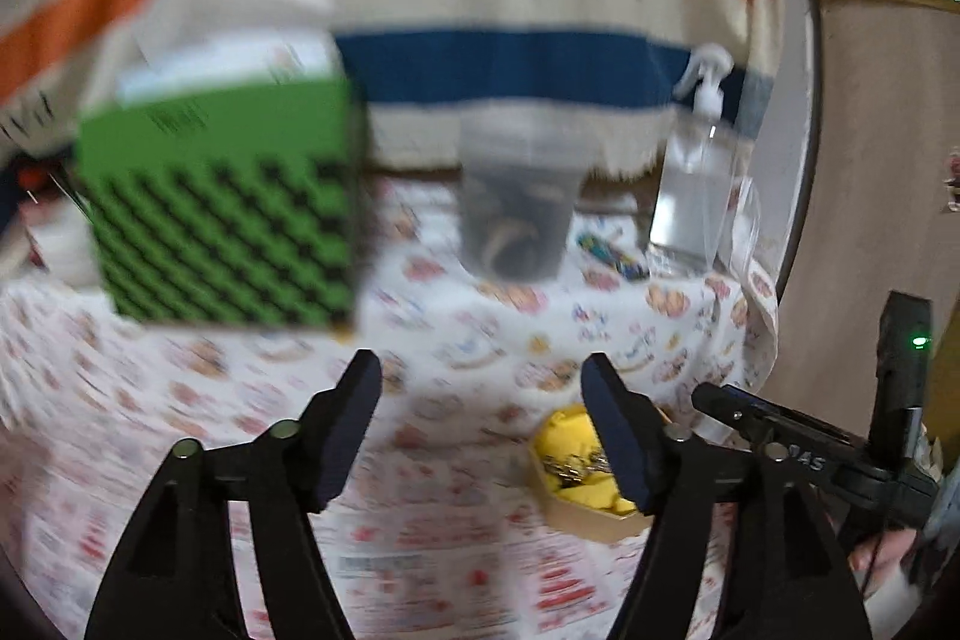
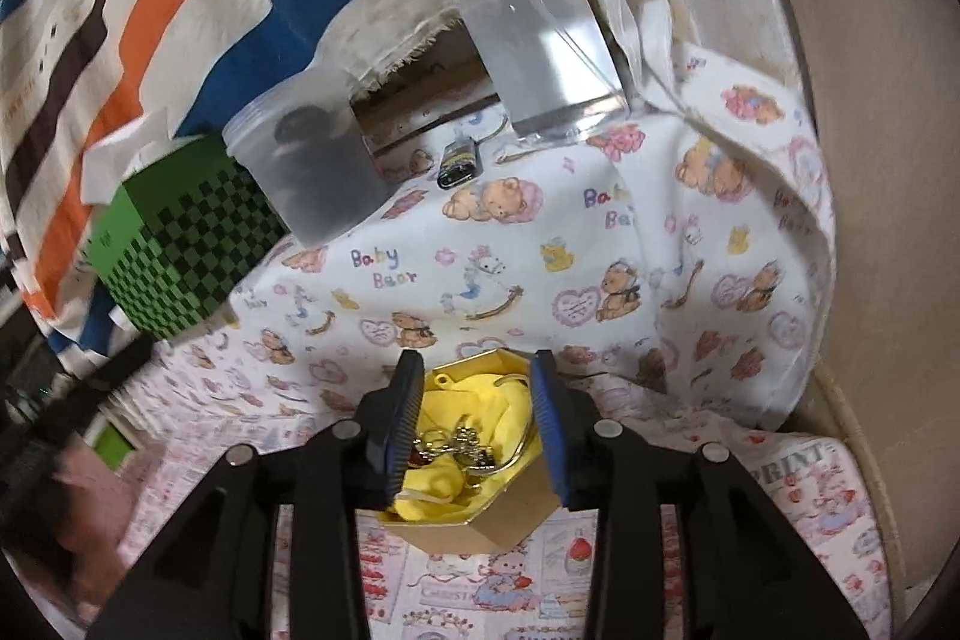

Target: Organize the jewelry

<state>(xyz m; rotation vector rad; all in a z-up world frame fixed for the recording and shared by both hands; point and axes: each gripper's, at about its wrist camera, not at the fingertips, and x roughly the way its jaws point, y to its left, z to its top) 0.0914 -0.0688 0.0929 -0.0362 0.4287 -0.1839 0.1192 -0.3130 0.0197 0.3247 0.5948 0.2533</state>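
A small gold hexagonal box (image 2: 480,526) lined with yellow cloth holds a tangle of silver jewelry (image 2: 459,445). In the right wrist view my right gripper (image 2: 477,424) is open, its fingers straddling the box just above the jewelry, holding nothing. In the left wrist view, which is blurred, the same box (image 1: 579,511) lies low right, partly behind my right finger (image 1: 618,436). My left gripper (image 1: 480,424) is open and empty over the printed cloth, left of the box. The right gripper's black body (image 1: 798,454) shows at the right edge.
A green and black checkered box (image 1: 222,208) stands at the left. A translucent tub with dark contents (image 1: 516,214), a clear spray bottle (image 1: 690,184) and a small dark object (image 2: 459,163) stand at the back. A striped cloth hangs behind. A beige panel (image 1: 870,190) borders the right.
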